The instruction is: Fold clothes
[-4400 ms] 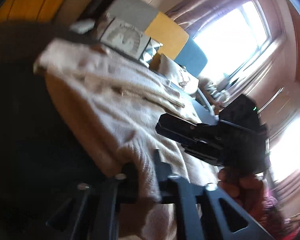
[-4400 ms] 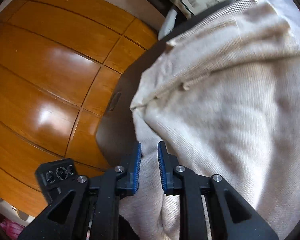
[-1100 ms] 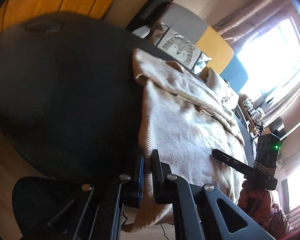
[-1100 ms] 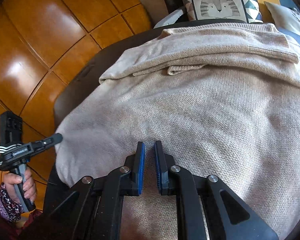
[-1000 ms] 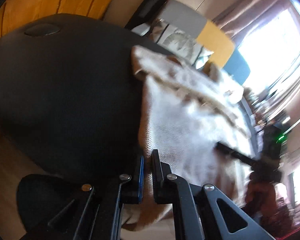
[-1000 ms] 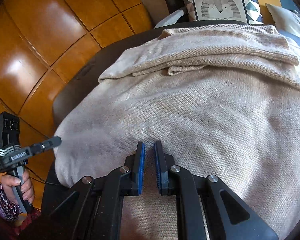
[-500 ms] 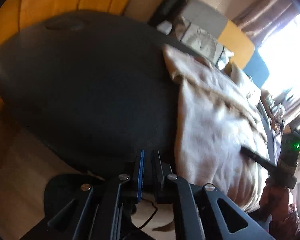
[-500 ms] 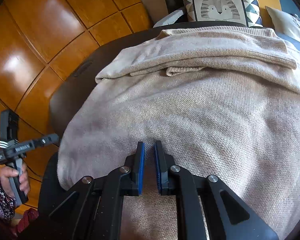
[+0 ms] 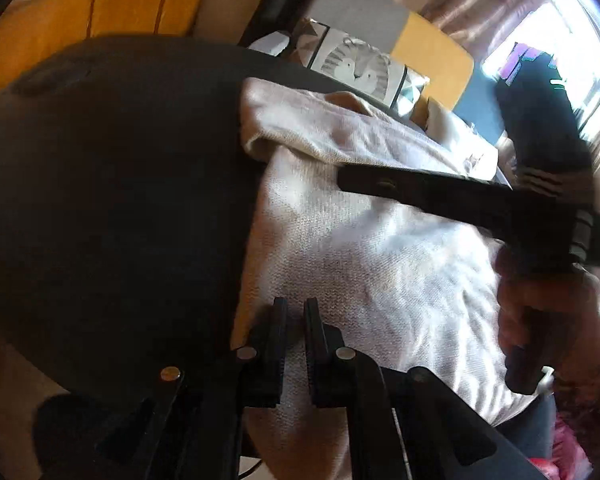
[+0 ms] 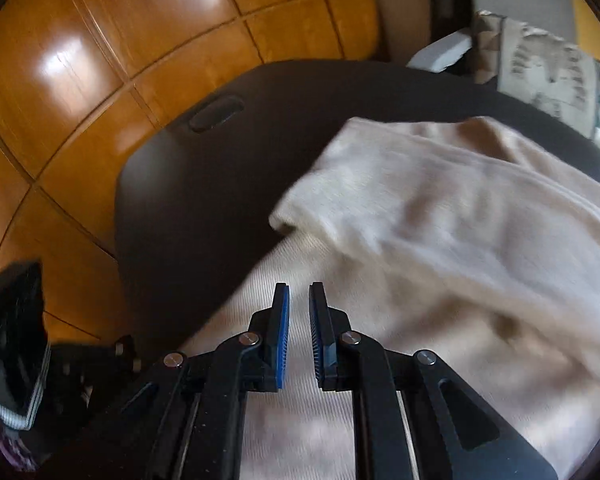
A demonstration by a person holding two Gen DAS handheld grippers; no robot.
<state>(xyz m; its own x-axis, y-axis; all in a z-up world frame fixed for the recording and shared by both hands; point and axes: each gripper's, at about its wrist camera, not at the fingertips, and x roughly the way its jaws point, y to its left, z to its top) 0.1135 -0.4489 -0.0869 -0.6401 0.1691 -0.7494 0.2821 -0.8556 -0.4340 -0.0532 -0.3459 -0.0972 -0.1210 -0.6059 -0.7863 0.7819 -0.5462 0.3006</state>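
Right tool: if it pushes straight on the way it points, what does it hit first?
Most likely the beige sweater. The right tool points down at the knit near its left edge, nothing between. The dark table lies just left, and depth is unclear.

Orange wood panels (image 10: 100, 60), bright window (image 9: 572, 40)

You see a cream, ribbed-knit sweater (image 10: 440, 240) on a black tabletop (image 10: 204, 184) — the floor (image 10: 80, 60) is glossy orange-brown wood squares. Your right gripper (image 10: 299, 308) is black with blue finger pads; the pillow (image 9: 356, 68) carries a grey-and-white lion face — with triangle patterns at its edges.
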